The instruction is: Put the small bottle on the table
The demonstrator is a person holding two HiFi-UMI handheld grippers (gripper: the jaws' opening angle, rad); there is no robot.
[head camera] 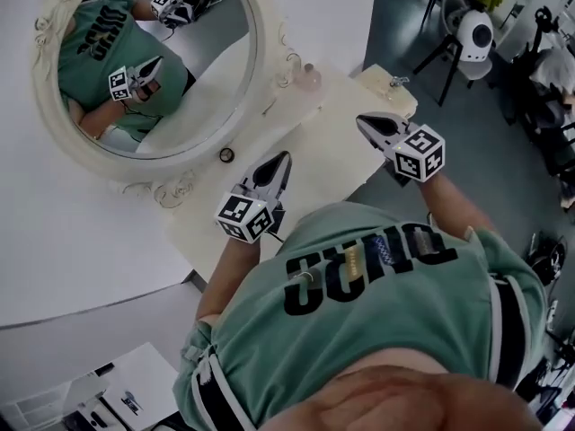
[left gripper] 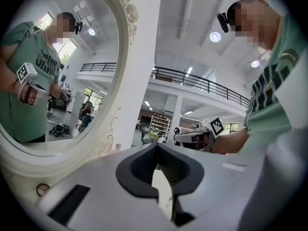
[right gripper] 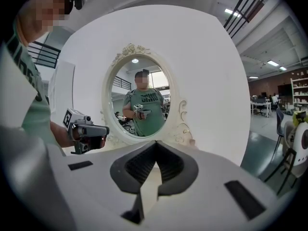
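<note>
A small pinkish bottle [head camera: 308, 77] stands on the white dressing table [head camera: 332, 164], beside the right of the oval mirror's frame [head camera: 269, 79]. It also shows small in the left gripper view [left gripper: 117, 147] and in the right gripper view [right gripper: 192, 142]. My left gripper [head camera: 280, 162] hovers over the table's middle, shut, with nothing between its jaws [left gripper: 157, 146]. The right gripper [head camera: 363, 120] hangs over the table's right edge, short of the bottle. Its jaws [right gripper: 155, 143] are shut and empty too.
A small dark ring [head camera: 226, 154] lies on the table below the mirror. The table's right edge drops to grey floor, where a white round-headed robot [head camera: 474, 32] and chairs stand. The wall and the mirror close off the left side.
</note>
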